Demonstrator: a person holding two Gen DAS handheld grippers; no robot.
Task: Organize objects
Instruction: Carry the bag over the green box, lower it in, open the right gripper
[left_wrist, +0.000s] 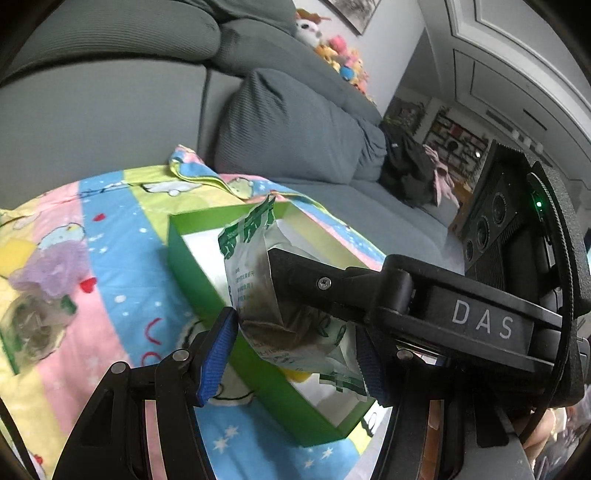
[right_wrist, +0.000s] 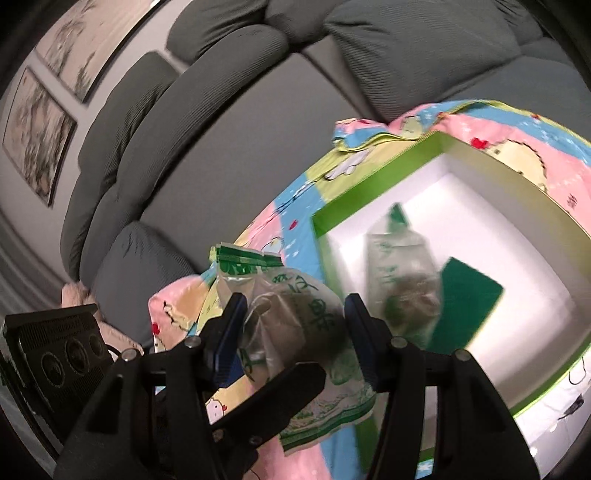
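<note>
Sofa blanket carried a green box. Both grippers, left and right, clamped 1 pouch at the box's rim. 1 pouch inside already; 1 packet beside the box remained.

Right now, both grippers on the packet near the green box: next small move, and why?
Probably carry the packet a little further over the green box before letting go. Both the left gripper and right gripper pinch it, and in the right wrist view it hangs over the blanket beside the box's near wall, not yet inside.
</note>
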